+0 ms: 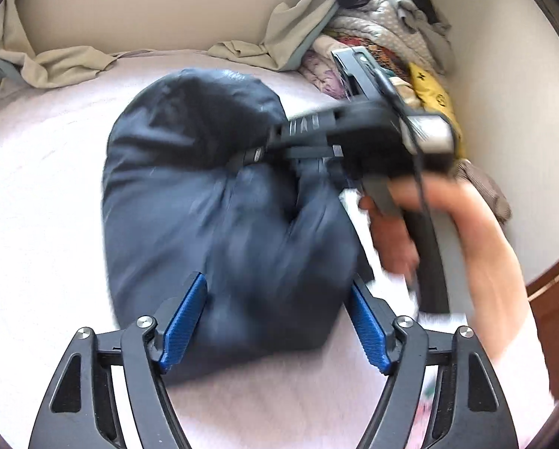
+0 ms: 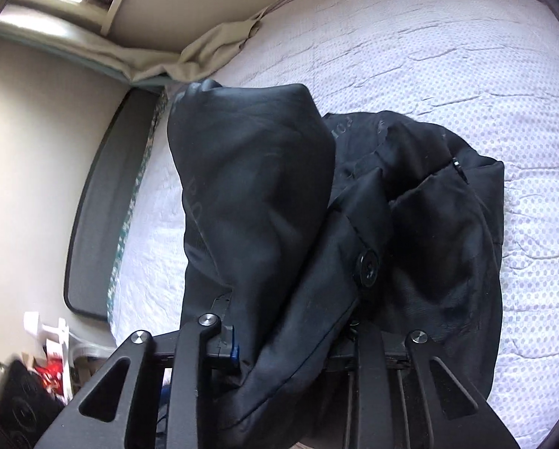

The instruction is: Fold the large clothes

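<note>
A dark navy padded jacket [image 1: 212,202] lies bundled on the pale bed [image 1: 47,187]. My left gripper [image 1: 279,310] is open just above its near end, one blue pad on each side, not pinching it. My right gripper [image 1: 275,146], held in a bare hand, reaches onto the jacket from the right in the left wrist view. In the right wrist view the right gripper [image 2: 294,336] is shut on a fold of the jacket [image 2: 264,202], which drapes over and hides the fingers. A black button [image 2: 367,266] shows on the jacket.
A pile of mixed clothes [image 1: 387,48] lies at the bed's far right corner against the wall. A beige sheet [image 1: 55,63] is bunched along the far edge. A dark footboard [image 2: 100,205] runs along the bed's left side, with clutter [image 2: 43,366] on the floor.
</note>
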`<state>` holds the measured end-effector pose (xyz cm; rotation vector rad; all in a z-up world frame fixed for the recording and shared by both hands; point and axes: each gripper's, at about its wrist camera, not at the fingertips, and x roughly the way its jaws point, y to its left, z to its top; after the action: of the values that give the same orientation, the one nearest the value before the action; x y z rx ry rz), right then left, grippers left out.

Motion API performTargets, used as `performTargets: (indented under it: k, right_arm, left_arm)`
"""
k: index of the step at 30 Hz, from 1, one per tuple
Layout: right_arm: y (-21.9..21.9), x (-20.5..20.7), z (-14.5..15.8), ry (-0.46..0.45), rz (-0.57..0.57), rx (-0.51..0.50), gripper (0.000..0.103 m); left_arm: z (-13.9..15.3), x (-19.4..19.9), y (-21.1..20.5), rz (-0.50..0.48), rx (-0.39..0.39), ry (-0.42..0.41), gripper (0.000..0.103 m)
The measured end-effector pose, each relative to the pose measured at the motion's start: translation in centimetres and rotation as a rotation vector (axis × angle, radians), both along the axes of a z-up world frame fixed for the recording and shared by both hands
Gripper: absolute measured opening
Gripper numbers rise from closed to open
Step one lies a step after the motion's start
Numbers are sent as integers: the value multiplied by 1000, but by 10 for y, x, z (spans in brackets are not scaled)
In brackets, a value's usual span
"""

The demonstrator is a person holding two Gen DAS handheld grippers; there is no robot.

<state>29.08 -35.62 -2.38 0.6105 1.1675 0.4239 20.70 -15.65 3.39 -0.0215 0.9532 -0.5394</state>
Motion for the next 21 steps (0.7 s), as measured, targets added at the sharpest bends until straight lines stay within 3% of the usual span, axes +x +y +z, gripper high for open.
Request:
performTargets:
  k: [3, 8, 12, 14, 17, 21]
  right_arm:
    - [-6, -4, -1, -5, -37, 17, 23]
    - [-6, -8, -3, -6, -61, 26, 23]
    - [-10, -13, -2, -10, -74, 27, 23]
    - [-16, -17, 0, -14, -84, 17, 23]
    - [-21, -15, 0, -7, -104, 0, 23]
    - [-25, -14, -3, 8, -125, -8, 24]
  left_arm:
    - [-15, -26, 20, 24, 16, 1, 80]
    - [-69, -23, 32, 81, 36, 122, 79]
    - [-74, -8, 33, 142, 8, 104, 79]
    - [-72, -3, 31, 144, 32, 88, 79]
    - [-62, 2, 17, 105, 106, 35, 79]
    - [-61, 7, -4, 29, 294, -24, 79]
